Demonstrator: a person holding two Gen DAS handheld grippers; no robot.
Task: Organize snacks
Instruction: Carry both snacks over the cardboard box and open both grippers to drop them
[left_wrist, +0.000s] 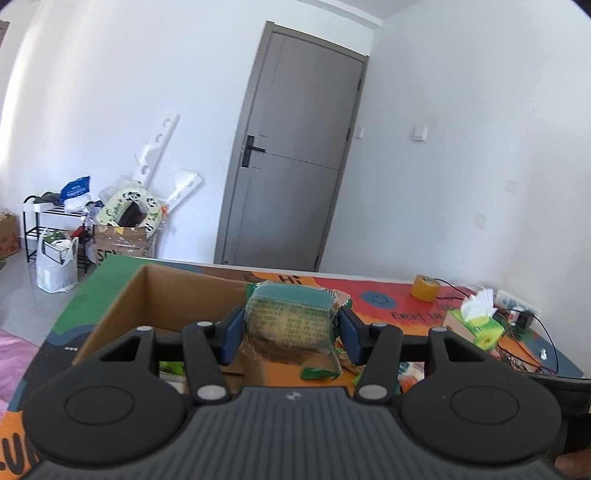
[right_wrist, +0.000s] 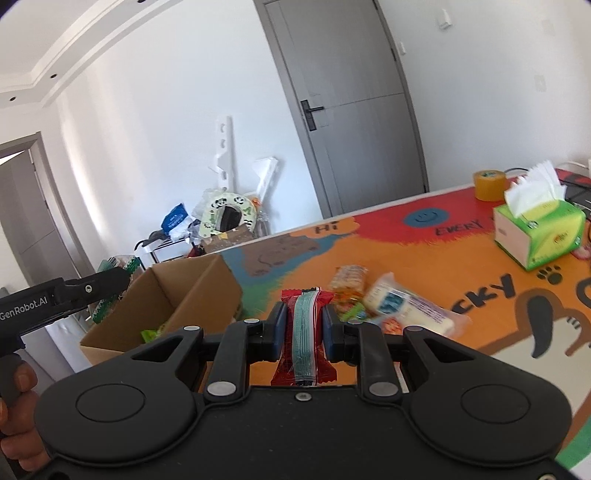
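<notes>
My left gripper (left_wrist: 290, 332) is shut on a green snack packet (left_wrist: 288, 325), held in the air at the right end of the open cardboard box (left_wrist: 122, 306). My right gripper (right_wrist: 304, 325) is shut on a thin red snack bar (right_wrist: 303, 339), held upright above the table, right of the box (right_wrist: 207, 291). In the right wrist view the left gripper (right_wrist: 110, 280) reaches over the box from the left with a green packet (right_wrist: 118, 264) in its fingers. A green wrapper (right_wrist: 151, 334) lies inside the box. Loose snacks lie on the mat: an orange packet (right_wrist: 349, 280) and a white packet (right_wrist: 410, 310).
The table carries a colourful mat (right_wrist: 461, 258). A green tissue box (right_wrist: 539, 236) and a yellow tape roll (right_wrist: 489, 184) stand at its far right, with cables (left_wrist: 517, 325) beyond. Past the table are a grey door (left_wrist: 295, 155), a rack and bags (left_wrist: 59, 266) on the floor.
</notes>
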